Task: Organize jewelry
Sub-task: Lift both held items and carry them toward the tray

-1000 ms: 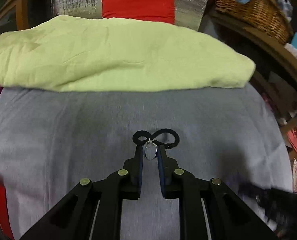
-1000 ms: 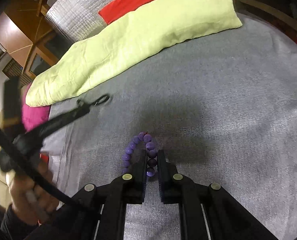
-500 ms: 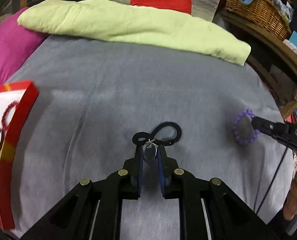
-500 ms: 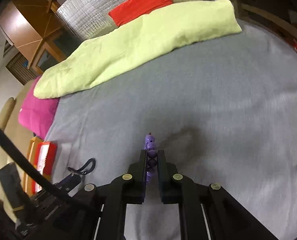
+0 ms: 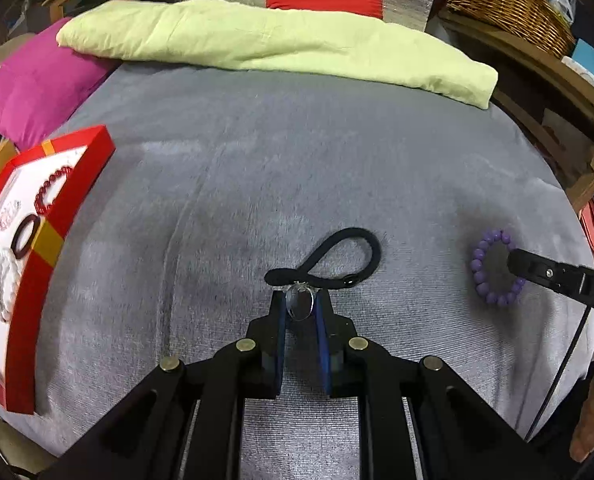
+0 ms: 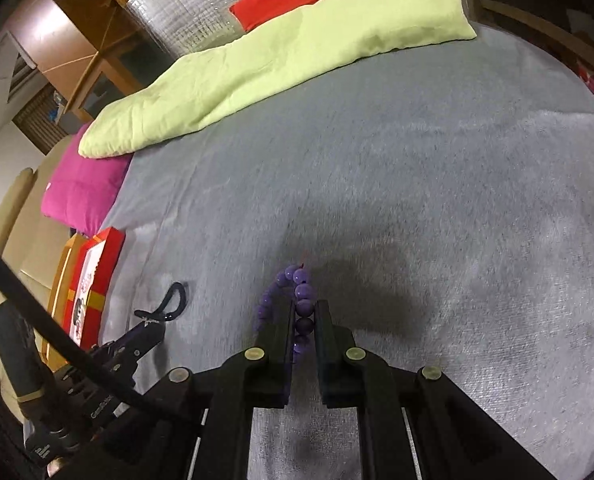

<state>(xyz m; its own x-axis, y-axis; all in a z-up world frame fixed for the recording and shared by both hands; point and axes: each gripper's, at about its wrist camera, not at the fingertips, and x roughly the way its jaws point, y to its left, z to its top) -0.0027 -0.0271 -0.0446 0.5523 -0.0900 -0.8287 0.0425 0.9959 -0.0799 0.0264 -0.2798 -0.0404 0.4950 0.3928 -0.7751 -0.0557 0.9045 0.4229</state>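
While the red box [image 5: 63,216] at far left already held several pieces, the left gripper [image 5: 301,308] pinched the black pendant cord [image 5: 349,256] and the right gripper [image 6: 305,320] clamped the purple bead bracelet [image 6: 303,300], neither boxed yet.

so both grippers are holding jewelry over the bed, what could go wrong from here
The left gripper pinches only the small silver pendant; the black cord loops free and could snag or drag on the grey blanket.

The right gripper clamps a few beads of the purple bracelet; round beads may slip before reaching the red box.
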